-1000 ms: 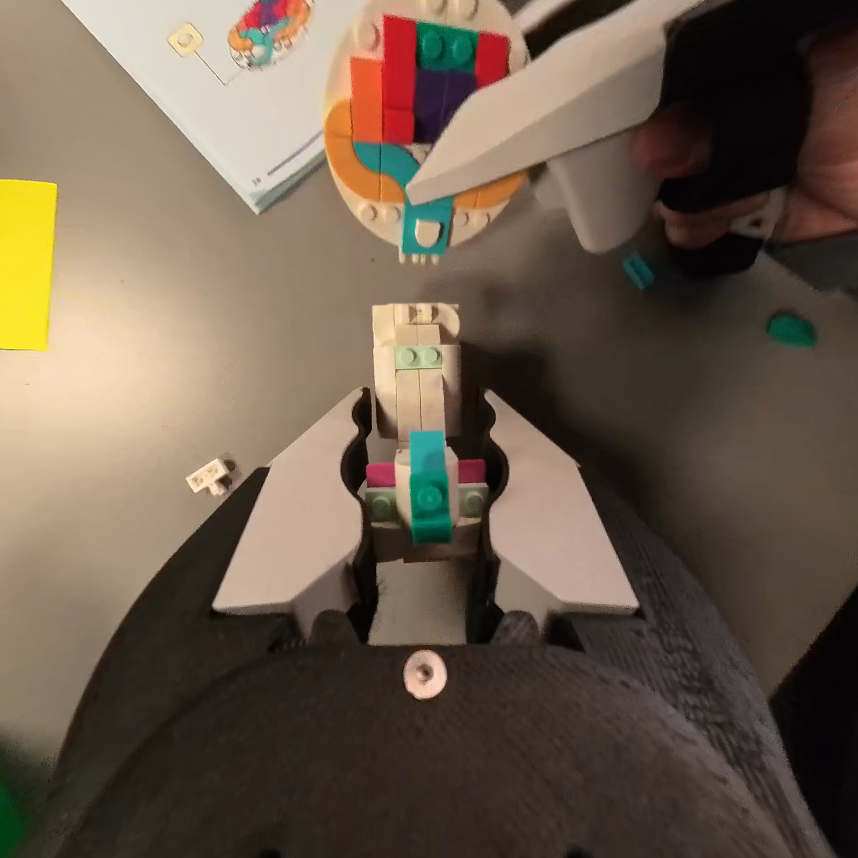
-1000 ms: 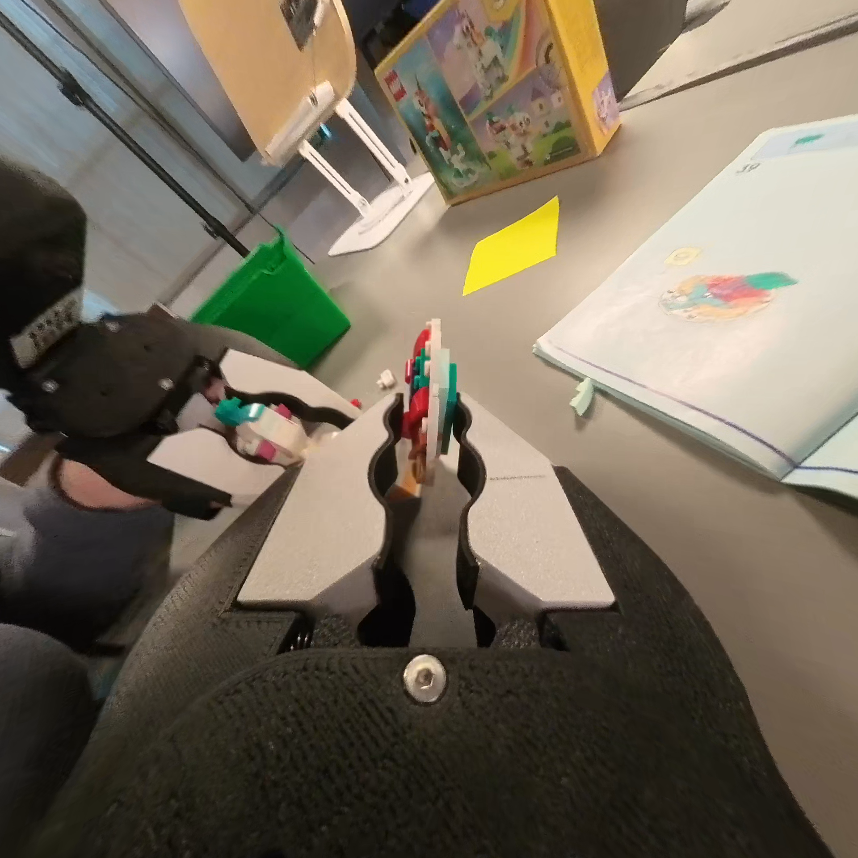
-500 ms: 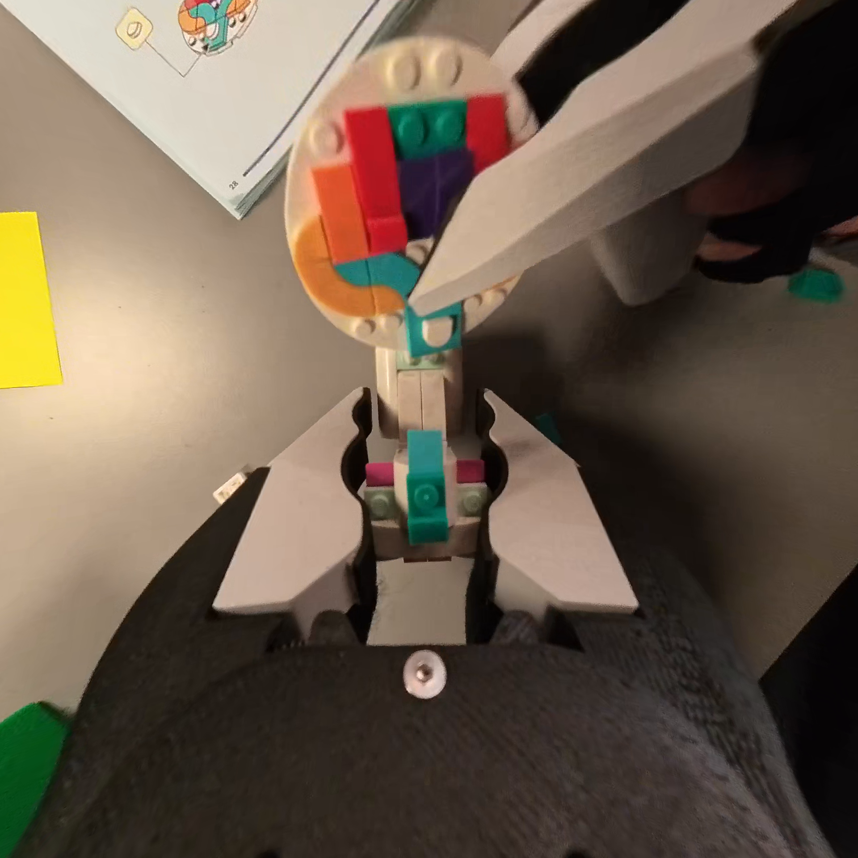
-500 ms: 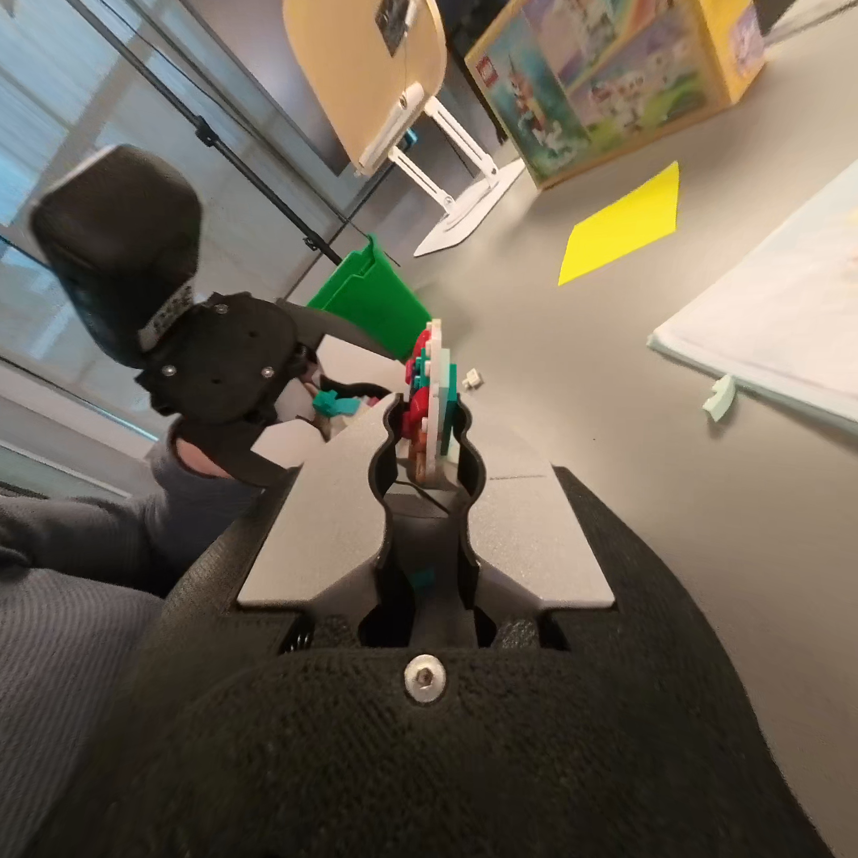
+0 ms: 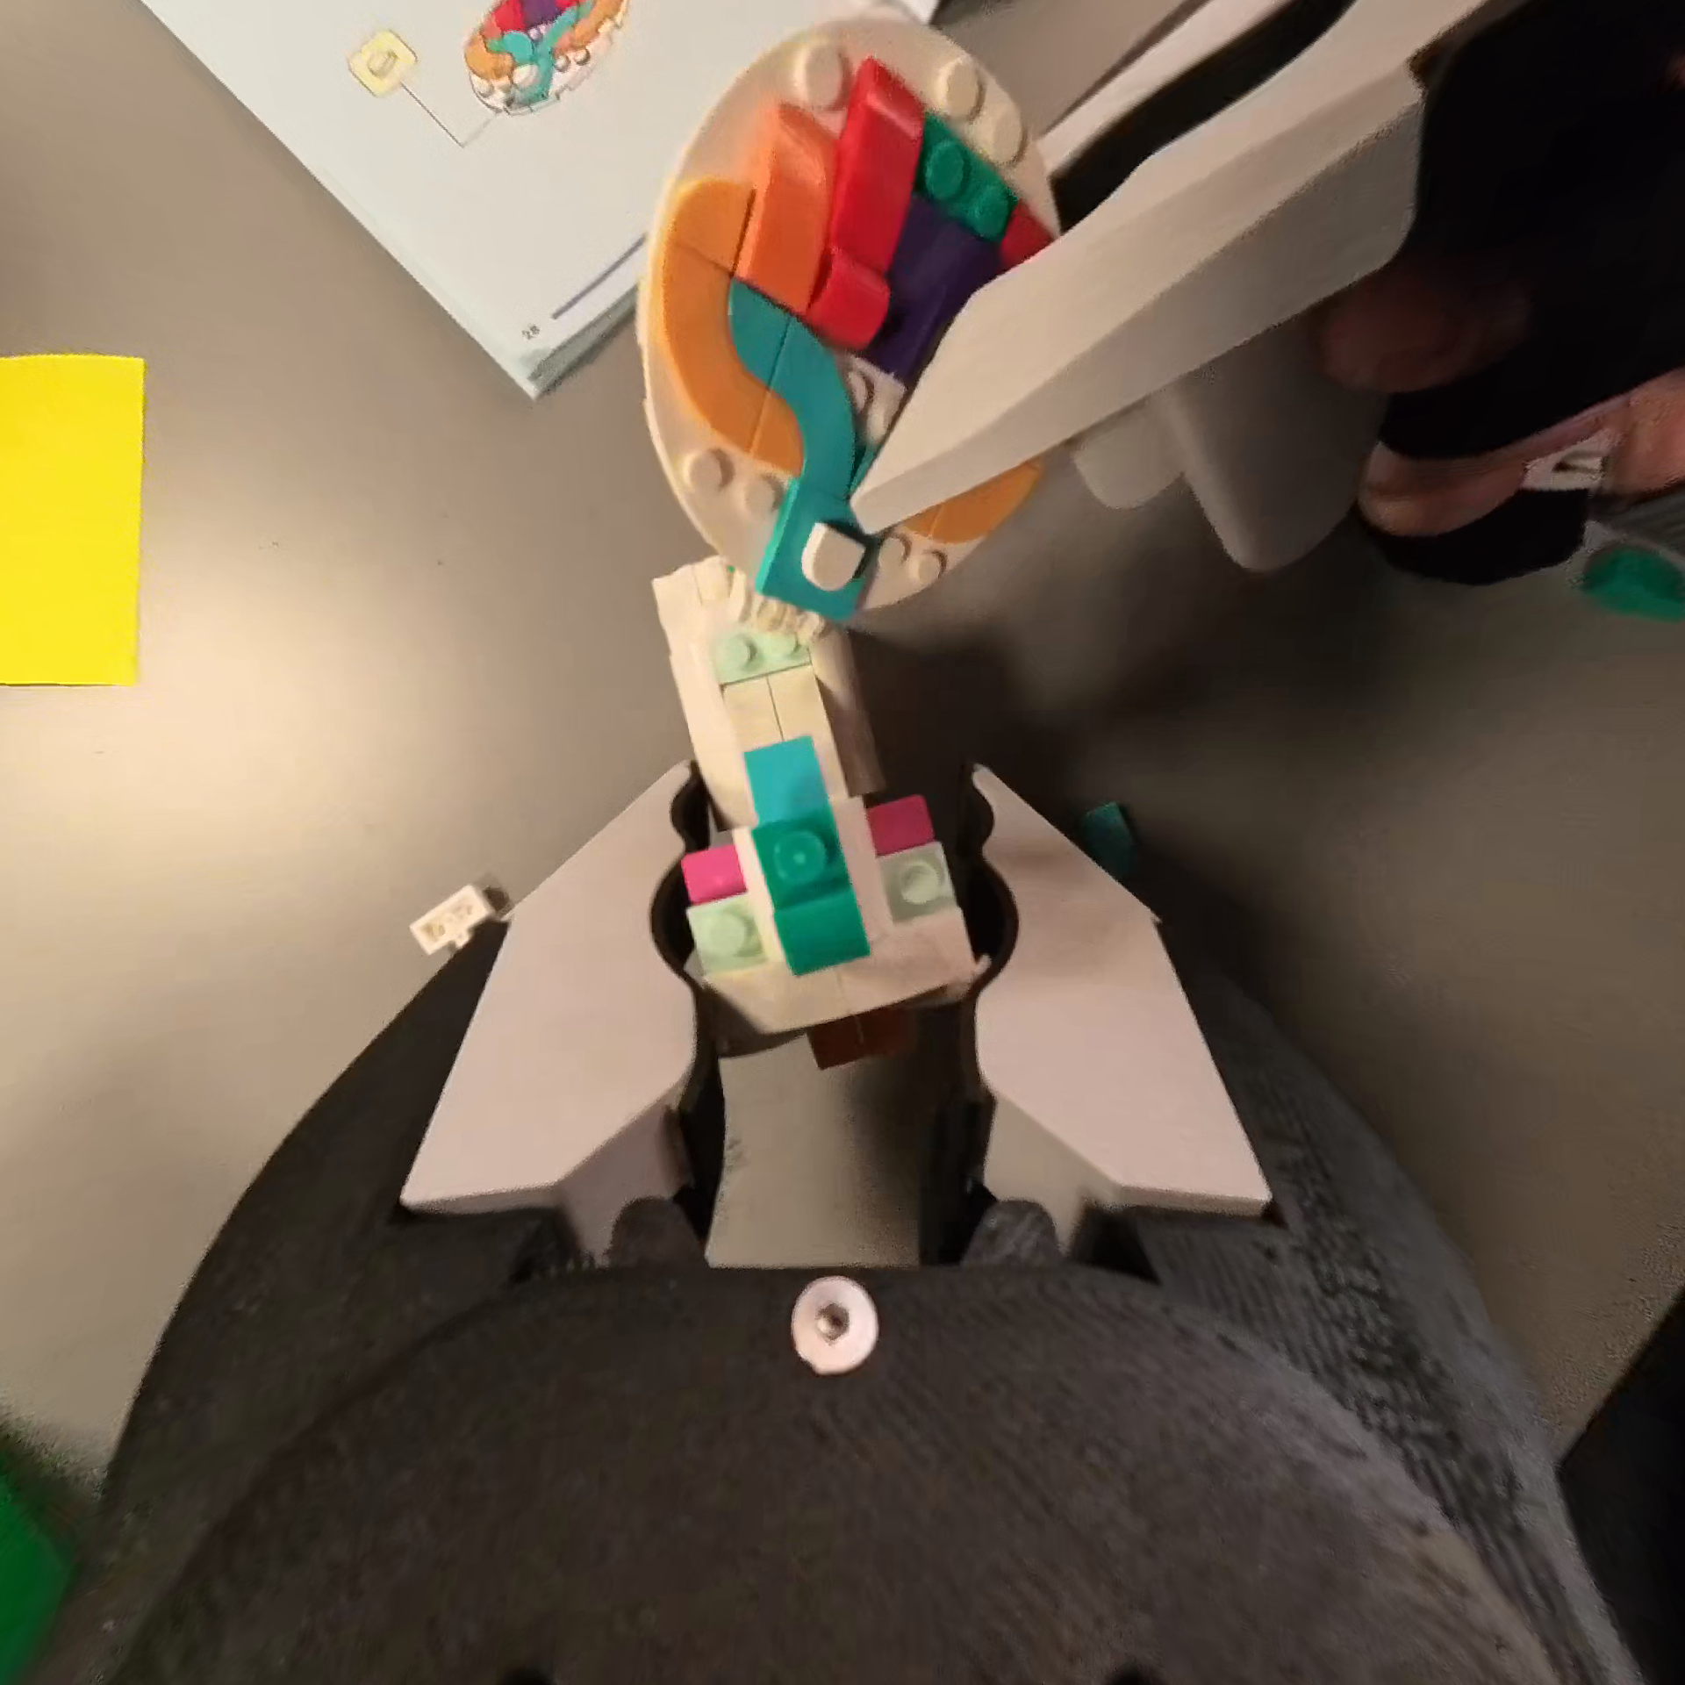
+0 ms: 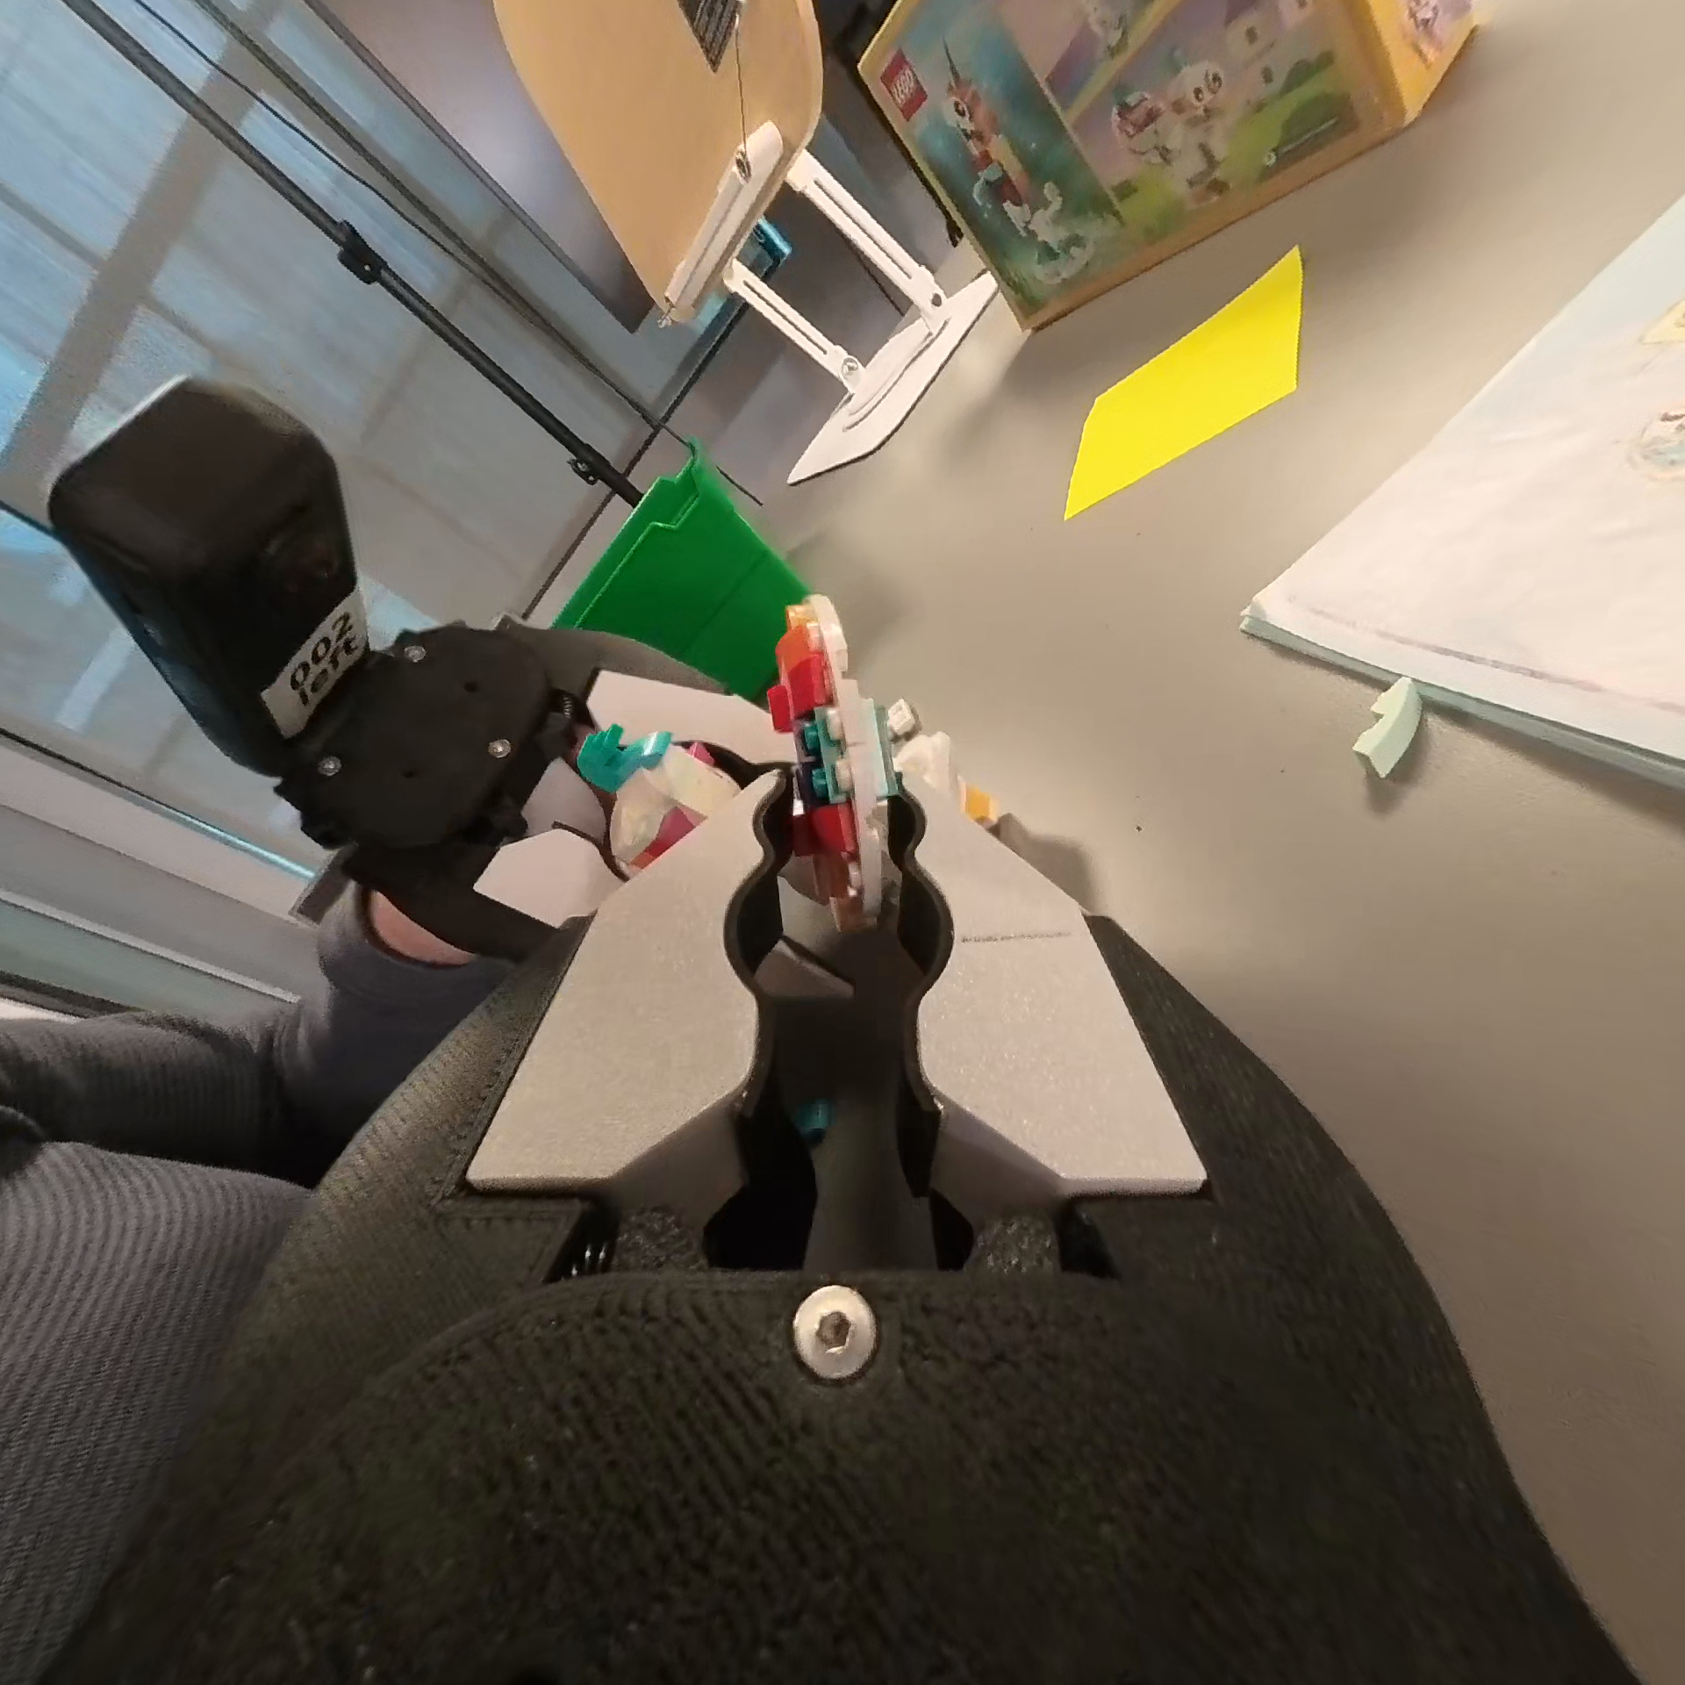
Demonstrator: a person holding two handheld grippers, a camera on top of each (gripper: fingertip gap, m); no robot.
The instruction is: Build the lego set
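Observation:
My left gripper [image 5: 834,793] is shut on a white lego body [image 5: 775,720] with teal, pink and mint bricks, which sits tilted between the jaws. My right gripper [image 6: 839,789] is shut on a round white disc [image 6: 825,729] covered with red, orange, teal and purple bricks. In the left wrist view the disc [image 5: 711,301] hangs just above the body, and its teal bottom brick [image 5: 793,556] touches the body's top end. The right gripper's fingers [image 5: 1094,319] cover the disc's right side. The left gripper [image 6: 410,729] and body [image 6: 656,811] also show in the right wrist view.
An instruction booklet [image 5: 383,182] and a yellow sheet [image 5: 68,520] lie on the grey table [image 5: 273,729]. Loose pieces: a white one [image 5: 456,921], teal ones [image 5: 1108,834] [image 5: 1632,584], a mint one [image 6: 1390,725]. A green bin [image 6: 684,565] and the lego box [image 6: 1140,137] stand farther back. There is about 6 centimetres between the tips of the two grippers.
The disc came toward the white body and now meets its top end. The disc has tilted, and the body has turned askew in my left gripper.

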